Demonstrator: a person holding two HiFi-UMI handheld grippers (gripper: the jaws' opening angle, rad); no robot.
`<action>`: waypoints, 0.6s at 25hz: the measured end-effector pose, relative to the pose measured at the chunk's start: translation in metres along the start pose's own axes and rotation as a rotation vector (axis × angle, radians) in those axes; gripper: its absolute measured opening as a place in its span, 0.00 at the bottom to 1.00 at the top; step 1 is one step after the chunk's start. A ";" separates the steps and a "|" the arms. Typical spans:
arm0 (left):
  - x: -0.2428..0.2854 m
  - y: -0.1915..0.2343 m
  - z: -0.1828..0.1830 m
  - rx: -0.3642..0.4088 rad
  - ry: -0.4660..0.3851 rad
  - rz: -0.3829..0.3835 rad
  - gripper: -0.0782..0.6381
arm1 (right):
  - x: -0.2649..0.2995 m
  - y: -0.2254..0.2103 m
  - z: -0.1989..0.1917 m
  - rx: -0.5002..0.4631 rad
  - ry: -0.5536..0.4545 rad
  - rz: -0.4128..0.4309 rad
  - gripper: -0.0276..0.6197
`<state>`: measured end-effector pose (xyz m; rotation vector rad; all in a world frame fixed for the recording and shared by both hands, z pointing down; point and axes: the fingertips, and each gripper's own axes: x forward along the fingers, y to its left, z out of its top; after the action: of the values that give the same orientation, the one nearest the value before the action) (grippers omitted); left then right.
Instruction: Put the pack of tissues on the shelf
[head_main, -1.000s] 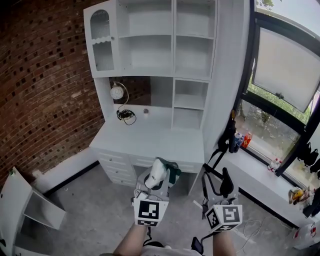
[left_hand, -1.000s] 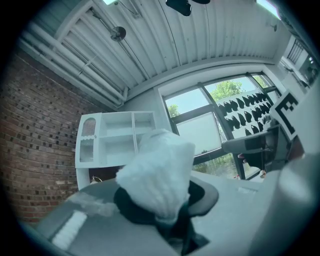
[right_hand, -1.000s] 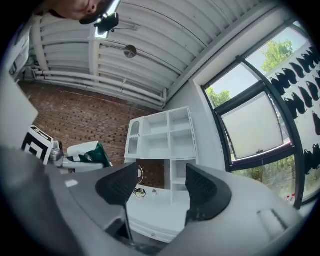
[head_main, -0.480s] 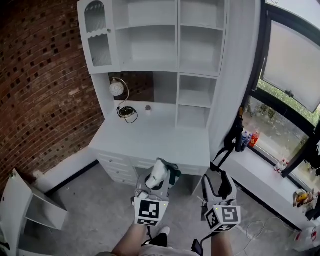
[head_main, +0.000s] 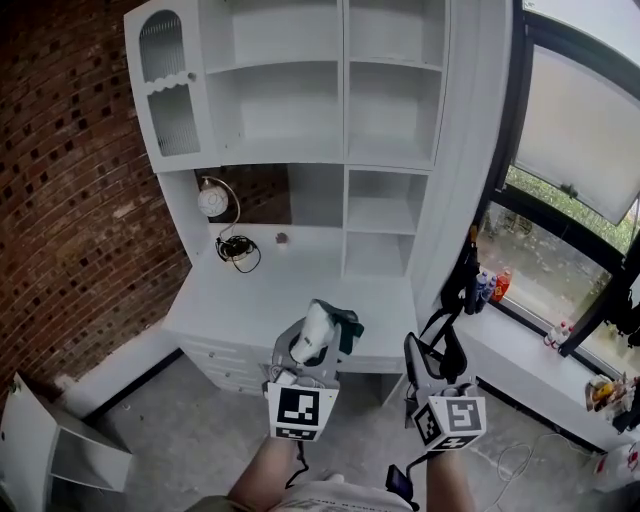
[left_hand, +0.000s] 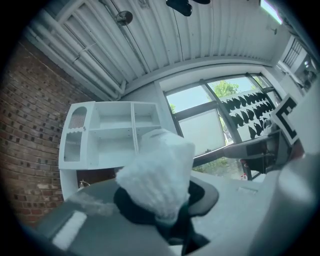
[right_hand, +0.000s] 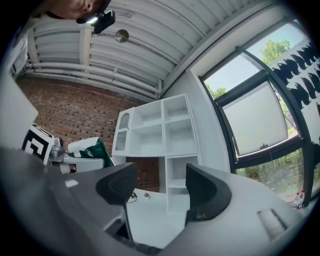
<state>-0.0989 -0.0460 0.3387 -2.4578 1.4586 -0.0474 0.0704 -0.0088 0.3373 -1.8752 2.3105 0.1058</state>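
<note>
Your left gripper (head_main: 321, 333) is clamped on the pack of tissues (left_hand: 159, 167). Its 2 jaws press the pack's lower part from either side, and the white crinkled wrapper stands up out of the grip. In the head view a dark green end of the pack shows on that gripper's right side. You hold the pack in the air, over the front edge of the white desk (head_main: 262, 300), not touching it.

Your right gripper (right_hand: 157, 192) hangs just to the right of the left one, at about the same height. Its 2 black jaws stand apart, and only the desk top and the lower shelf compartments show through the gap.

The white shelf unit (head_main: 330, 120) rises ahead of and above both grippers, well apart from the pack, with its open compartments facing you. A narrow door with an arched pane (head_main: 168, 95) closes its upper section, above and to the left of your left gripper.

On the desk beyond the left gripper, a little to its left, a small round white object on a curved stem (head_main: 211, 200) stands by a coil of black cable (head_main: 236, 250). A brick wall (head_main: 70, 200) runs to the left of the left gripper. A large window (head_main: 580, 150) lies to the right of the right gripper, with a few bottles (head_main: 487, 285) on its ledge.
</note>
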 end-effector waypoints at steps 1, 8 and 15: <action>0.005 0.005 -0.002 -0.003 -0.001 0.000 0.26 | 0.006 0.000 -0.001 -0.003 0.000 -0.002 0.49; 0.027 0.019 -0.032 -0.041 0.039 -0.005 0.26 | 0.031 -0.001 -0.027 0.003 0.054 -0.008 0.49; 0.055 0.023 -0.069 -0.060 0.109 0.010 0.25 | 0.055 -0.023 -0.068 0.045 0.135 -0.018 0.49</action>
<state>-0.1035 -0.1194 0.3923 -2.5317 1.5388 -0.1395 0.0764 -0.0771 0.3956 -1.9361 2.3601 -0.0761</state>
